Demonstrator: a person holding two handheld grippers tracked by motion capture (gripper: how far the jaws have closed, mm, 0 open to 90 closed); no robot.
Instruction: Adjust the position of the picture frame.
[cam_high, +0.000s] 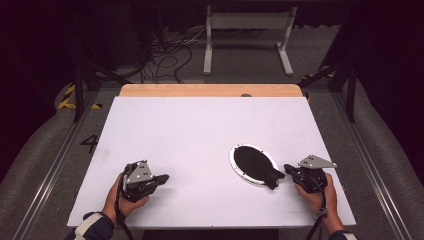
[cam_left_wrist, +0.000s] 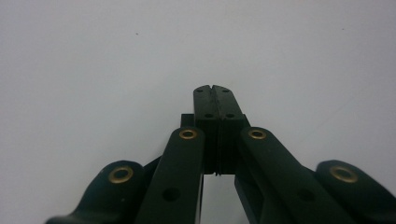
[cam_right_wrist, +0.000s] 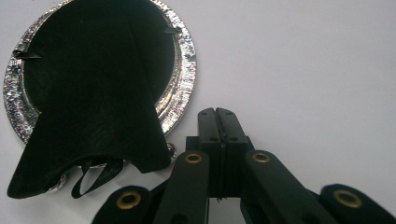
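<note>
Evidently, no grasp is yet made: both the left tool (cam_high: 162, 178) and the right tool (cam_high: 288, 169) are seen shut on nothing, the right just beside the silver-rimmed frame (cam_high: 238, 167) lying back-up on the white table (cam_high: 200, 130). Reopening is probably needed next. Its black stand flap (cam_right_wrist: 93, 116) and ribbon are resolved in the right gripper view.

A recording lab: a white desk (cam_high: 200, 130) inside a metal rail frame (cam_high: 50, 170), black curtains around, loose cables (cam_high: 165, 60) on the grey floor beyond, hazard tape (cam_high: 67, 100) far left.
</note>
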